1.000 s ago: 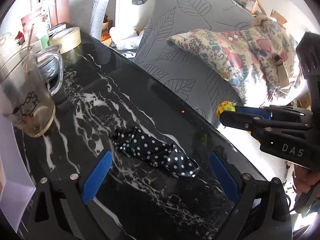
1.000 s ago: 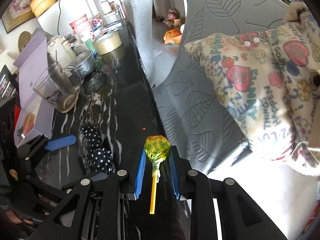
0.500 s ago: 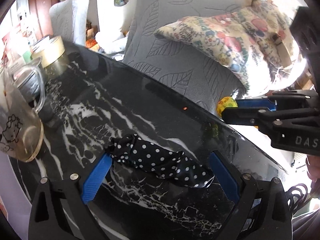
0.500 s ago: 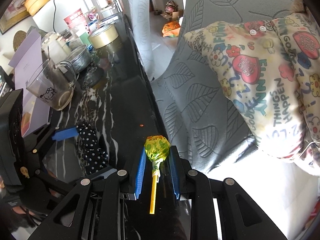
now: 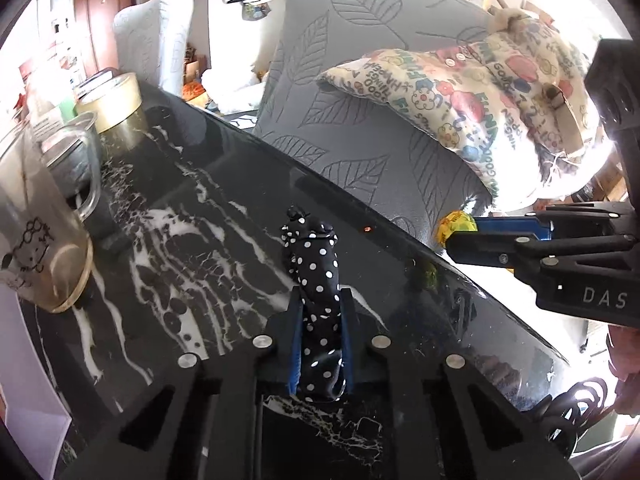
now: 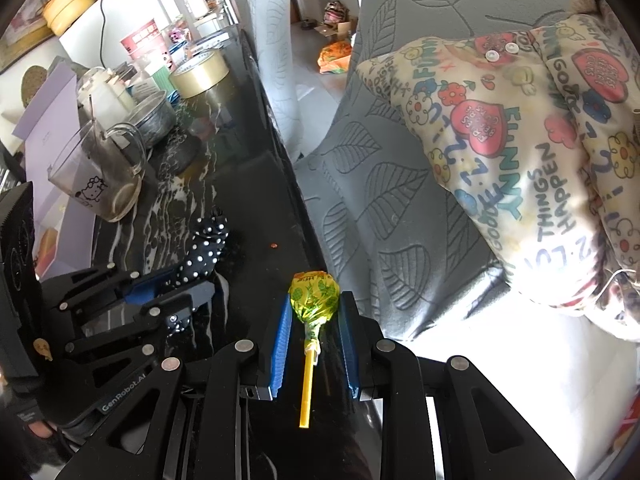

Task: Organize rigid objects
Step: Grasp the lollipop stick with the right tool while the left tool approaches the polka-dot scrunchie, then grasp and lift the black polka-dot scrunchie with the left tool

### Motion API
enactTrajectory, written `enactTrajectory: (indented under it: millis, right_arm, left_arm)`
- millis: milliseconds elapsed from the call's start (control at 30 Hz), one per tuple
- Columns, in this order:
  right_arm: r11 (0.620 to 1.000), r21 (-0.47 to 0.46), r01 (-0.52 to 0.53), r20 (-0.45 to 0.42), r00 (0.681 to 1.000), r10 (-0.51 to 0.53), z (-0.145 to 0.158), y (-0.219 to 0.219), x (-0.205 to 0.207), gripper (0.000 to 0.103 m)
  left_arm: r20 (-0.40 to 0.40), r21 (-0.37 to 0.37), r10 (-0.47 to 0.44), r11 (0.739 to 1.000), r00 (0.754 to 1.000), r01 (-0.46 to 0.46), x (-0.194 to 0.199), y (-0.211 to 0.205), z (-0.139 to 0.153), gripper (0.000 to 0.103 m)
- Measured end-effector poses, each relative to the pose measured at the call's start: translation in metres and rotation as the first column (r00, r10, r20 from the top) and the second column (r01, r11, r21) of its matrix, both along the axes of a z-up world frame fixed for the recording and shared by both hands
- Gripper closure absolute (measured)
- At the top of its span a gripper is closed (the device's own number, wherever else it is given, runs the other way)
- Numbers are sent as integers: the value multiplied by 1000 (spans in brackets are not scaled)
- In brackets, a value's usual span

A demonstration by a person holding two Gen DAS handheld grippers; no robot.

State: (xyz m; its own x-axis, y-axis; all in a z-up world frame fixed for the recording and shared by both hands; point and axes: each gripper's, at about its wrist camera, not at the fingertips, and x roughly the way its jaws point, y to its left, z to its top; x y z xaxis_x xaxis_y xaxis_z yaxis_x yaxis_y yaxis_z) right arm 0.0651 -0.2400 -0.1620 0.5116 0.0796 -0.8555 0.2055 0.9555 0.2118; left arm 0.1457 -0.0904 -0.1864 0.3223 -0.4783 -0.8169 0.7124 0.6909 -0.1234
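One polka-dot scrunchie (image 5: pixel 318 304) is clamped by the left gripper (image 5: pixel 320 334); one lollipop (image 6: pixel 314 294) is pinched by the right gripper (image 6: pixel 314 320).

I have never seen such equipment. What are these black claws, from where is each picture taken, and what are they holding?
There is no robot: a person holds a two-finger gripper in each hand, and a wide-angle camera on each looks along its fingers. One picture comes from the left gripper. It is closed on a dotted cloth above a black marble table. The other comes from the right gripper, closed on a lollipop. On the table stand a glass mug and a tape roll. Behind is a grey chair with a printed cushion.
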Motion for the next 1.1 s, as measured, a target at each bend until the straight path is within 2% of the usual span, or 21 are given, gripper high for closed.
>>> enactTrajectory:
  millis: [200,567,833,1100]
  right_arm:
    - [1000,-3,-15,15,1000,15,6,5,-5,79]
    - [997,-5,-83,49,995,83,31,23,-23,79]
    - [989,6,-150,70,986,150,54,41,-40,79]
    - [977,-3,-214,98,972,213,79,58,-54,79]
  left_arm:
    - [-2,-15,54,998,999,-54,-7,10,14,87]
    - [17,-24,159,987,987,-159,-32,36,56,87]
    - [25,-42,265,964,964,-264,-59,62,91,87]
    - [64,-51,346,938,936,-344,-88,83,125,87]
